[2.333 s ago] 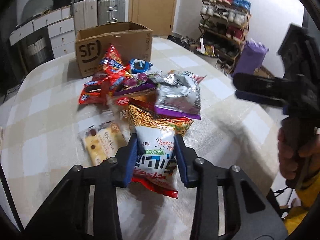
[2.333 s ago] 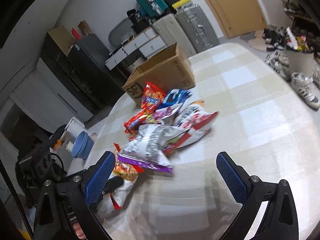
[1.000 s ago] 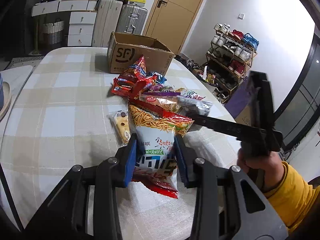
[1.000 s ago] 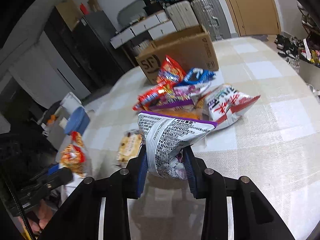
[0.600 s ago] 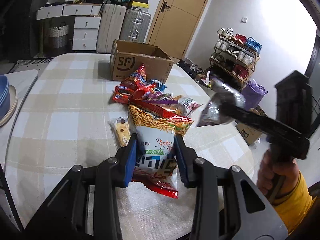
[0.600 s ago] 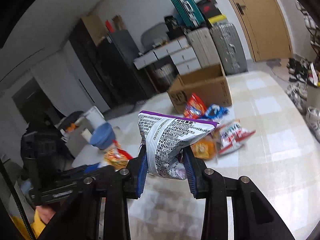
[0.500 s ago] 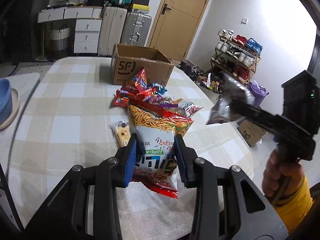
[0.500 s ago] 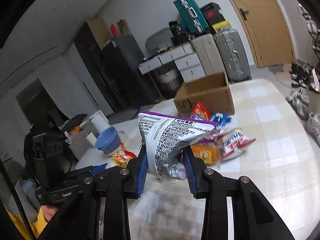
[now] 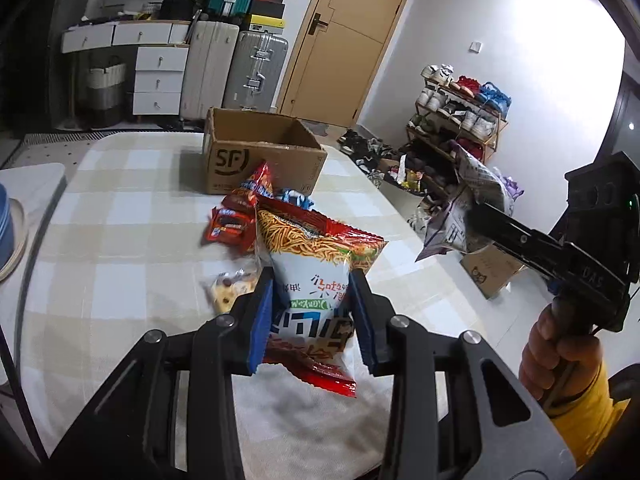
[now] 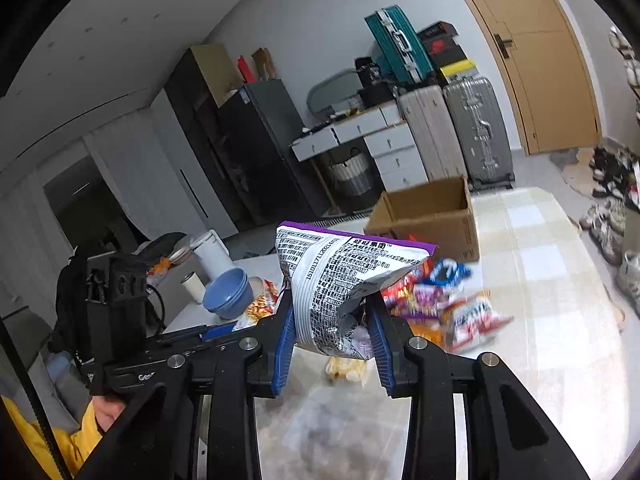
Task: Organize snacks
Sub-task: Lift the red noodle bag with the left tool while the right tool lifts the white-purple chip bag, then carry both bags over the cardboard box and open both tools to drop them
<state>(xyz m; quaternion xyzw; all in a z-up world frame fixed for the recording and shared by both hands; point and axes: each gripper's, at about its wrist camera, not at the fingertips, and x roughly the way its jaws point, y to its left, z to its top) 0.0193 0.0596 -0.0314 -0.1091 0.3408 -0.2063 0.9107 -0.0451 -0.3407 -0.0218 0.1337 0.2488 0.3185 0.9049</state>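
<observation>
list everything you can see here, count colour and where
noodle snack bag: 1, red and white, clamped in left gripper
printed snack bag: 1, silver with purple edge, clamped in right gripper
snack pile: several, red, blue, purple, on table before the box
biscuit pack: 1, clear, yellow contents, on table
cardboard box: 1, brown, open, far end of table
table: 1, beige check cloth
bowls: stacked, blue, side surface
suitcases: several, silver and teal, by door
shoe rack: 1, by wall
left gripper: black, blue pads
right gripper: black, blue pads
hand: 1, yellow sleeve

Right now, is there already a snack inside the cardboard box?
No: the left wrist view looks into the open cardboard box and the visible part of its interior holds no packet.
</observation>
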